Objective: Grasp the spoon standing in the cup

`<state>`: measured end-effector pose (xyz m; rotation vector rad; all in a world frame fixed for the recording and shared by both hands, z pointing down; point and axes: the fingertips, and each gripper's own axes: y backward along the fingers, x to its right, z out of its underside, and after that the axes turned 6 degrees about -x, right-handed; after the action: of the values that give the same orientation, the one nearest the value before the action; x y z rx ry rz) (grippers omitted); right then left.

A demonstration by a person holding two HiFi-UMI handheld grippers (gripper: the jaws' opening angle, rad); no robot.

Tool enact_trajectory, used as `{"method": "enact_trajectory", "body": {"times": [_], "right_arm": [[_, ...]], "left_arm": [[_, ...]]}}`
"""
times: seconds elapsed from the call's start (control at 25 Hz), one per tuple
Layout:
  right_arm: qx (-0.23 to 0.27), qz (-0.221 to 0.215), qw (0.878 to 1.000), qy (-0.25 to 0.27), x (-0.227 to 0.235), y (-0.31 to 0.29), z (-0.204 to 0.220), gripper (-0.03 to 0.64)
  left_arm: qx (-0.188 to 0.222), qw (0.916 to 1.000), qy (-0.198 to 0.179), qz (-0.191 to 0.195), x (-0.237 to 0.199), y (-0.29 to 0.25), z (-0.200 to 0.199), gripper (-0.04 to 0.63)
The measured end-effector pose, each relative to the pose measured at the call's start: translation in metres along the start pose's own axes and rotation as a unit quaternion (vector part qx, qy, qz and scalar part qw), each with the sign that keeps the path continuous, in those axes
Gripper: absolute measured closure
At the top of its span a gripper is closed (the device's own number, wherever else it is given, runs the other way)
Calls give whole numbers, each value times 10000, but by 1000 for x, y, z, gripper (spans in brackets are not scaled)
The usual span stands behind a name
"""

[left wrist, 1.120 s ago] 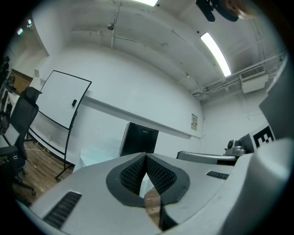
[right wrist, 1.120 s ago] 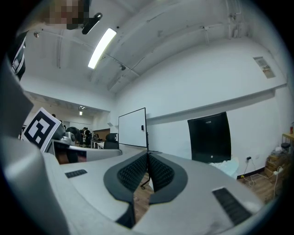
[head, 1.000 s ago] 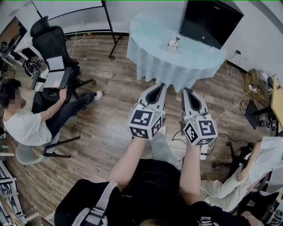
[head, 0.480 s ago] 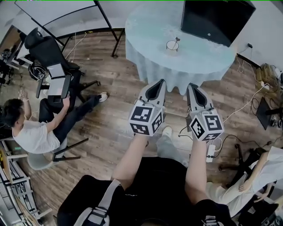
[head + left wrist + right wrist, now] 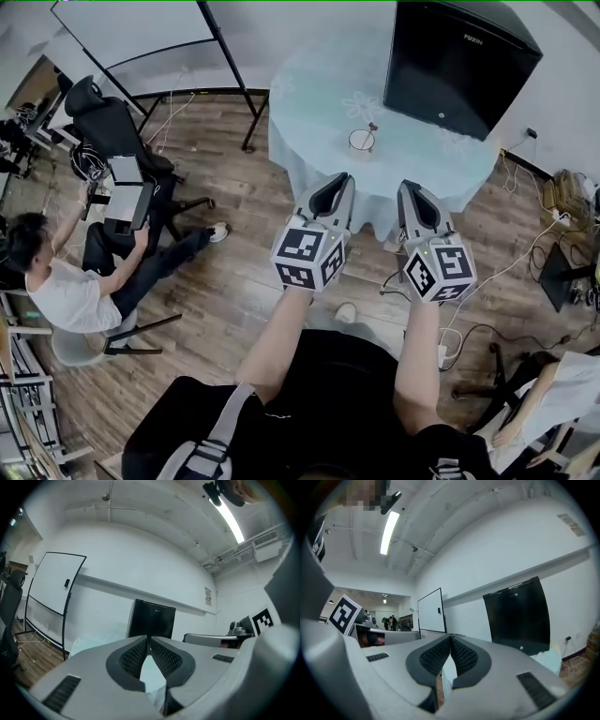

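Note:
A pale cup with a spoon standing in it sits on the round table, which is covered in a light blue cloth. Both grippers point level at the table's near edge, well short of the cup. My left gripper has just been opening; in the left gripper view its pads part by only a thin slit, with nothing between them. My right gripper is shut and empty, its tips meeting in the right gripper view. The cup is hidden in both gripper views.
A black cabinet stands behind the table. A whiteboard on a stand is at the back left. At the left, a person sits by an office chair. Another person sits at bottom right. Cables lie on the wooden floor.
Both grippers have travelled forward toward the table. The table and the cup now sit nearer and lower in the head view. The seated person has raised an arm.

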<state>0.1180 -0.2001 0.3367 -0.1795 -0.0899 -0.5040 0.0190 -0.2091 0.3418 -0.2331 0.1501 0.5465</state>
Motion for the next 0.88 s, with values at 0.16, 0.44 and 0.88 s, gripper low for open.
{"method": "enact_trajectory", "body": {"times": [0.16, 0.44, 0.88], "right_arm": [[113, -69, 9999, 1, 6, -5, -9, 611], [4, 130, 9997, 213, 29, -12, -6, 611], [-421, 173, 9990, -51, 80, -72, 17, 611]], "left_arm": [[-15, 9999, -153, 13, 2, -11, -9, 514], [-327, 9988, -354, 128, 6, -44, -1, 446], [-993, 9947, -232, 148, -27, -136, 35, 399]]}}
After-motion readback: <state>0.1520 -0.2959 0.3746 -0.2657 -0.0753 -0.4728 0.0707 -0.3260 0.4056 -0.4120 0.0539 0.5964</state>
